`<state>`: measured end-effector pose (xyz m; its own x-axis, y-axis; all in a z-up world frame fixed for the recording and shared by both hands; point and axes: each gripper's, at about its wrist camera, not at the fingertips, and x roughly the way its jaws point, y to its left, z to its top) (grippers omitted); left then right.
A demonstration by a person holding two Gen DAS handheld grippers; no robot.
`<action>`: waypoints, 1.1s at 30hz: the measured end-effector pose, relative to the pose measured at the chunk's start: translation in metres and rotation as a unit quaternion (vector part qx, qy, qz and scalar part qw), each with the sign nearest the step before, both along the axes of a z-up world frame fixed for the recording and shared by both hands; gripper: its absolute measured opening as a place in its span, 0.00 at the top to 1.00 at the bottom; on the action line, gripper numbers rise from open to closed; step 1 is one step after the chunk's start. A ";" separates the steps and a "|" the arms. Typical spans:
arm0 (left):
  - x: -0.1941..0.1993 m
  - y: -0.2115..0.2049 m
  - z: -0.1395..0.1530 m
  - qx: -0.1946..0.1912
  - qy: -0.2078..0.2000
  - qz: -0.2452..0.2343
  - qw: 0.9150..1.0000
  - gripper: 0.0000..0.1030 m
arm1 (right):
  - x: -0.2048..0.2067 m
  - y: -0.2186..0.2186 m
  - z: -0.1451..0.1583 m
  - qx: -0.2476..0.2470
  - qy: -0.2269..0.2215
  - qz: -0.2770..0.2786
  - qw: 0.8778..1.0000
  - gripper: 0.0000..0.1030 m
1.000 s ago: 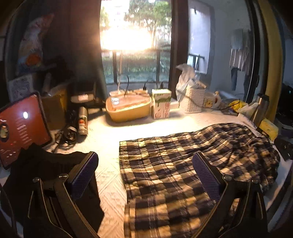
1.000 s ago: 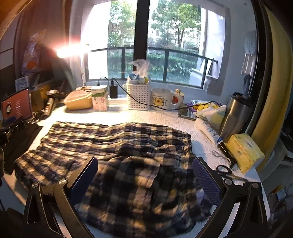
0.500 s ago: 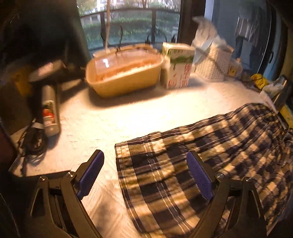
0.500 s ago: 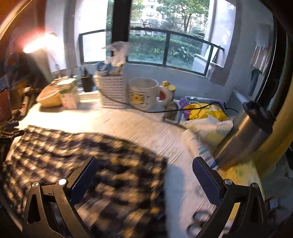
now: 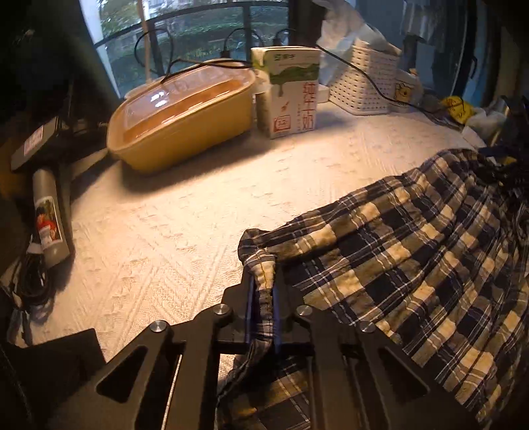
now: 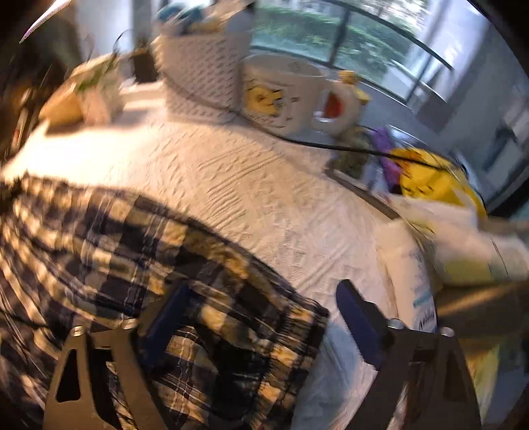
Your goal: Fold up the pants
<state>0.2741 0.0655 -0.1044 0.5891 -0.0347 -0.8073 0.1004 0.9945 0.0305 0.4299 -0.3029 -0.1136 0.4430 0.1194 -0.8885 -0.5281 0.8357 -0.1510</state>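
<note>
Left gripper (image 5: 263,297) pinching pants (image 5: 413,251) hem; right gripper (image 6: 261,317) agape; carton (image 5: 287,91) well beyond.

A white quilted cover (image 5: 185,231) is spread over the worktop, lit in a warm yellowish glow. Along the far edge runs a big window (image 5: 205,29) with dark frames and a black railing (image 6: 380,29) outside, green foliage beyond it. Daylight comes in pale and cool through the glass. The left side of the room sits in deep shadow.
</note>
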 end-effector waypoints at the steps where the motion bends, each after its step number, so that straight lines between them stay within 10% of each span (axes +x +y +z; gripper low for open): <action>1: -0.001 -0.002 0.002 0.005 -0.005 -0.005 1.000 0.95 | 0.001 0.003 -0.003 -0.004 0.005 0.008 1.000 0.56; 6: 0.003 0.009 0.027 0.018 -0.044 0.004 0.999 0.97 | -0.003 0.014 0.000 0.003 -0.006 0.033 0.999 0.95; 19: 0.068 0.040 0.101 0.052 -0.159 0.025 0.986 0.97 | 0.006 0.009 0.098 0.083 -0.162 -0.031 0.983 0.98; 27: 0.098 0.043 0.091 0.043 -0.127 0.037 0.990 0.74 | 0.038 0.017 0.061 0.067 -0.146 -0.077 0.984 0.97; 30: 0.077 0.043 0.086 0.032 -0.117 0.044 0.992 0.36 | 0.035 0.014 0.052 0.073 -0.126 -0.074 0.987 0.82; 33: 0.042 0.048 0.080 0.006 -0.094 0.046 0.994 0.31 | 0.014 0.006 0.061 0.082 -0.146 -0.073 0.983 0.21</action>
